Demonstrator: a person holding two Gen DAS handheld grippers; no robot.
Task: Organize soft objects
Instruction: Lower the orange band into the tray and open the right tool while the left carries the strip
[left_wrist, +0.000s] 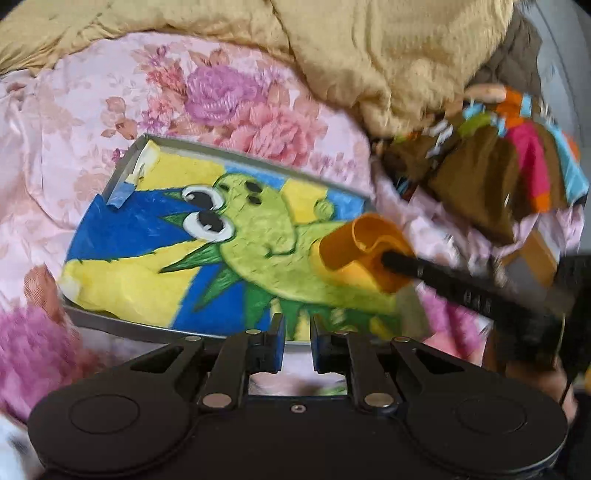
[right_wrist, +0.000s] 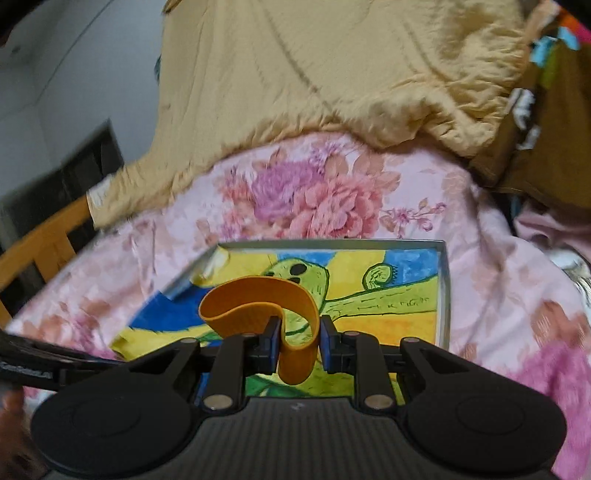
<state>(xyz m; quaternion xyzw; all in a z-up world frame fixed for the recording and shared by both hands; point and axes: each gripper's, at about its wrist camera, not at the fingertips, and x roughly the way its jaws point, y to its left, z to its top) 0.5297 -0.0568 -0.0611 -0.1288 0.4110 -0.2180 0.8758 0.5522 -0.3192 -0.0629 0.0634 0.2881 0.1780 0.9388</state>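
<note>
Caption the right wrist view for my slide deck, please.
Right gripper holds a curled orange band over a metal tray with a cartoon drawing, on floral bedding.

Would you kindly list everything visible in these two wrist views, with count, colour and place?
Orange strip: one, orange, curled and flexible, pinched in the right hand-held gripper above the tray.
Tray: one, grey metal rim, lying on the floral bedspread; its base shows a green cartoon creature on blue and yellow.
Floral bedspread: one, pink with purple and pink flowers, under the tray.
Tan blanket: one, yellowish tan, bunched behind the bedspread.
Patchwork cloth: one, brown with pink, orange and blue, right of the tray in the left wrist view.
Wooden bed frame: one, orange-brown, at the left edge.
Left hand-held gripper: black, jaws slightly apart, holding nothing.
Right hand-held gripper: black, shut on the strip.
</note>
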